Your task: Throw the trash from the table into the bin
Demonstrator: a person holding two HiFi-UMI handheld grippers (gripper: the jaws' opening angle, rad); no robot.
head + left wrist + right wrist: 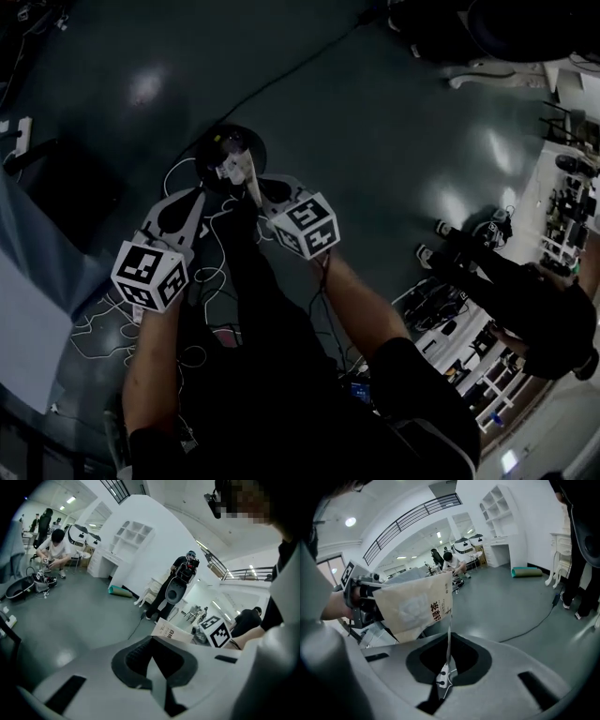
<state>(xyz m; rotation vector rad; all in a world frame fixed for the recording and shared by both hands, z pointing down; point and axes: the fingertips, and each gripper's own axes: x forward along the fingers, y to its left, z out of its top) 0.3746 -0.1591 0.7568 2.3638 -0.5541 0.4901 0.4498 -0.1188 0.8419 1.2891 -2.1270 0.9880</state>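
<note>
Right gripper view: right gripper (pixel 446 668) clamped tight on the bottom edge of the paper packet (pixel 417 607), apparently over the dark bin (pixel 208 141) on the floor (pixel 375 122). Centre above the bin's mouth before releasing, keeping the closed, empty left gripper (pixel 153 667) just beside off the rim. Bare floor all round, loose white cables (pixel 211 274) near the feet.

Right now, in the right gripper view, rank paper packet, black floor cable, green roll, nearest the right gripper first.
1. paper packet: held by the right gripper
2. black cable: on the floor, right
3. green roll: at the far wall
</note>
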